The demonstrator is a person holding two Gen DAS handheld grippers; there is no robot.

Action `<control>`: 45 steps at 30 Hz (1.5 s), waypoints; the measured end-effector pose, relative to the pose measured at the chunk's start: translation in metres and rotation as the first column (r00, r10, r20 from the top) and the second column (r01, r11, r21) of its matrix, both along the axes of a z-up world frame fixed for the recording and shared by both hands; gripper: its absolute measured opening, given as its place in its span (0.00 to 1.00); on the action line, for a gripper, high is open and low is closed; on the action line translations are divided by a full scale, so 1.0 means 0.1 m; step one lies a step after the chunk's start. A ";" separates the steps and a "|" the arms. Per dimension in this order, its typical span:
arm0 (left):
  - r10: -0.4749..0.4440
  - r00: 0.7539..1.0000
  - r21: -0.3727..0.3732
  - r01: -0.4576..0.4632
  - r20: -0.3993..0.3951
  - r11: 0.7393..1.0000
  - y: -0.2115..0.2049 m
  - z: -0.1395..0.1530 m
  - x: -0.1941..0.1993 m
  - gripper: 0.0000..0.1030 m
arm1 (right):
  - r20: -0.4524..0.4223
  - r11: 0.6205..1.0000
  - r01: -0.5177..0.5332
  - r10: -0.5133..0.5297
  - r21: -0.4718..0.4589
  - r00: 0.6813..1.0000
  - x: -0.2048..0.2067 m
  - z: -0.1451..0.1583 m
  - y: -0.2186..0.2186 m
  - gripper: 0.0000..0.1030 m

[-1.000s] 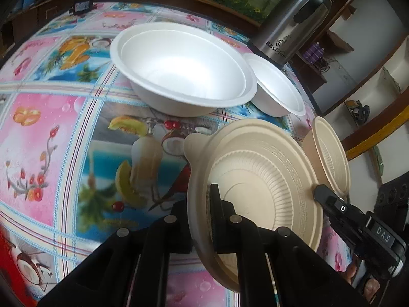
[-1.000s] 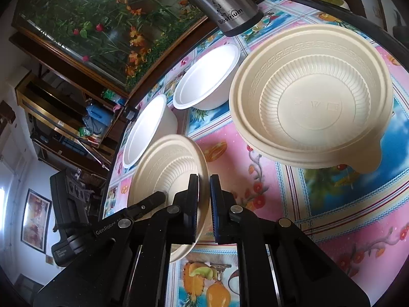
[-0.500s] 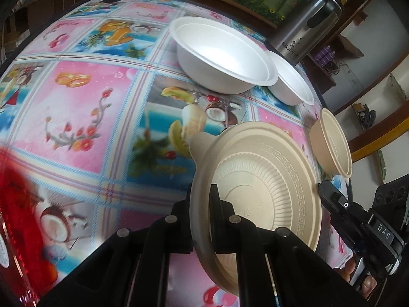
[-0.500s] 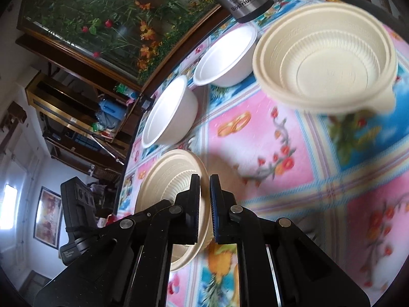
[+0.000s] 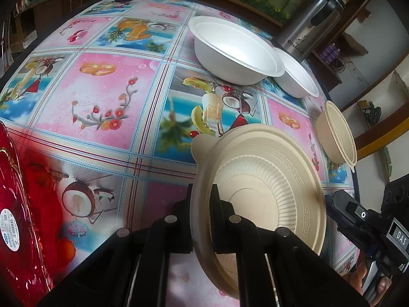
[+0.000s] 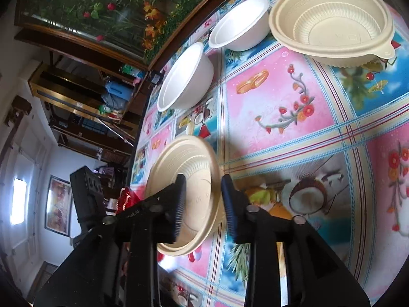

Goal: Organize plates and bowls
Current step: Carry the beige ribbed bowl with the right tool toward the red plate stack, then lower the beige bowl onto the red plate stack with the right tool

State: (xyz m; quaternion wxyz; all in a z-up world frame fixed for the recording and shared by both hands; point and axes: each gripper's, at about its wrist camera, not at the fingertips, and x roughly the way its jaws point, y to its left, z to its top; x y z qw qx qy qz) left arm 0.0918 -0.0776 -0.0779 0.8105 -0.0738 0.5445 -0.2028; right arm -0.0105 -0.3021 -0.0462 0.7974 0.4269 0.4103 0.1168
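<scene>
floral tablecloth point(image 5: 107, 97) under everything. red tray point(image 5: 12, 204) at left edge of left view. steel flask point(image 5: 309, 33) at far edge, beside two white bowls: big one point(image 5: 235, 51), small one point(image 5: 299, 74) just right of it, rims touching or nearly. beige bowl point(image 5: 268, 179) pinched at rim by left gripper point(image 5: 202, 202), jaws clamped on it, tilted above cloth. smaller beige bowl point(image 6: 189, 179) between right gripper point(image 6: 202, 199) jaws, jaws opening, pads off the rim.

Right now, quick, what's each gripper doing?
Left gripper: shut on the large beige ribbed plastic bowl.
Right gripper: jaws opening, pads off the smaller beige ribbed bowl between them.
</scene>
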 end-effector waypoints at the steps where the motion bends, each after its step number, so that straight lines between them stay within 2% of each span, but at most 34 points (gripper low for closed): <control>1: 0.000 1.000 0.000 0.000 -0.001 1.000 0.00 0.00 -0.01 0.07 | -0.004 1.000 0.007 -0.007 -0.012 1.000 -0.01 0.00 0.00 0.30; 3: -0.003 1.000 0.001 0.003 -0.005 1.000 0.00 -0.01 -0.01 0.07 | -0.018 0.998 -0.007 0.006 -0.057 1.000 0.01 0.01 0.08 0.30; 7: -0.007 1.000 -0.007 0.007 -0.017 1.000 0.01 -0.02 -0.03 0.07 | -0.065 0.994 0.009 -0.016 -0.106 0.998 0.03 -0.07 0.13 0.09; 8: -0.008 1.000 -0.011 0.008 -0.021 1.000 0.02 -0.02 -0.03 0.07 | -0.060 0.995 0.021 -0.027 -0.093 0.998 0.02 -0.08 0.11 0.09; 16: -0.001 1.000 -0.042 0.001 -0.004 0.999 0.11 0.12 -0.07 0.07 | -0.014 0.993 0.037 -0.039 -0.114 0.999 -0.06 0.07 0.18 0.08; 27: 0.033 0.995 -0.050 -0.029 0.089 0.998 0.39 0.45 -0.25 0.07 | 0.044 0.990 0.006 0.000 -0.141 0.999 -0.11 0.35 0.44 0.09; 36: 0.099 0.982 -0.042 -0.094 0.161 0.995 0.82 0.62 -0.40 0.07 | 0.079 0.984 -0.062 0.076 -0.170 0.994 -0.07 0.54 0.85 0.09; 45: 0.179 0.963 -0.038 -0.175 0.202 0.984 1.30 0.67 -0.52 0.07 | 0.077 0.971 -0.152 0.168 -0.182 0.983 0.04 0.59 1.34 0.09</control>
